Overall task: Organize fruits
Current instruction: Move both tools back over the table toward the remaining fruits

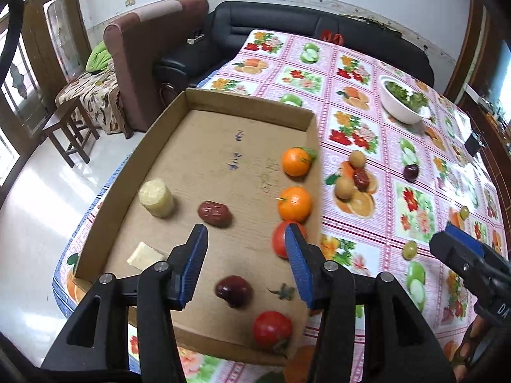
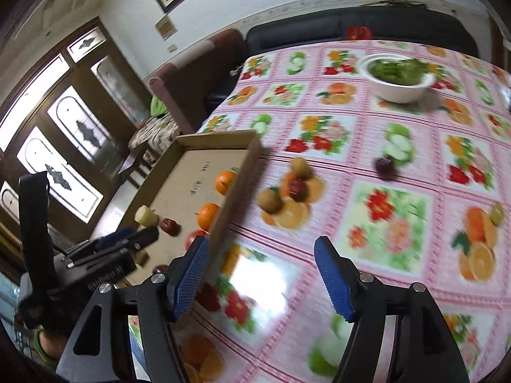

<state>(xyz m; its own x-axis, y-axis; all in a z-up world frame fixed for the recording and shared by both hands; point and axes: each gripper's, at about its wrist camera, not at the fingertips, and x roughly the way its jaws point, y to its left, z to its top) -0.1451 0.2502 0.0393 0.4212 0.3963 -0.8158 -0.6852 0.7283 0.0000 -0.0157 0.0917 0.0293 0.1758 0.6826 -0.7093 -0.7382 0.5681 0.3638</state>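
A shallow cardboard box (image 1: 191, 102) lies on the table's left side; it also shows in the right wrist view (image 2: 246, 162). In it lie two oranges (image 1: 295, 203), two tomatoes (image 1: 272, 328), a dark plum (image 1: 233, 289), a red date (image 1: 214, 213) and a pale sugarcane piece (image 1: 157, 198). My left gripper (image 1: 246, 265) is open and empty above the box floor, over the plum. On the cloth lie two brown longans (image 1: 344, 187), a date (image 1: 361, 178), a dark plum (image 1: 410, 172) and green grapes (image 1: 409, 249). My right gripper (image 2: 262, 274) is open and empty above the cloth beside the box.
A white bowl of greens (image 1: 403, 102) stands at the far side of the fruit-print tablecloth (image 2: 399, 223). A black sofa (image 1: 287, 22), a brown armchair (image 1: 153, 51) and a wooden stool (image 1: 68, 127) stand beyond the table's left edge.
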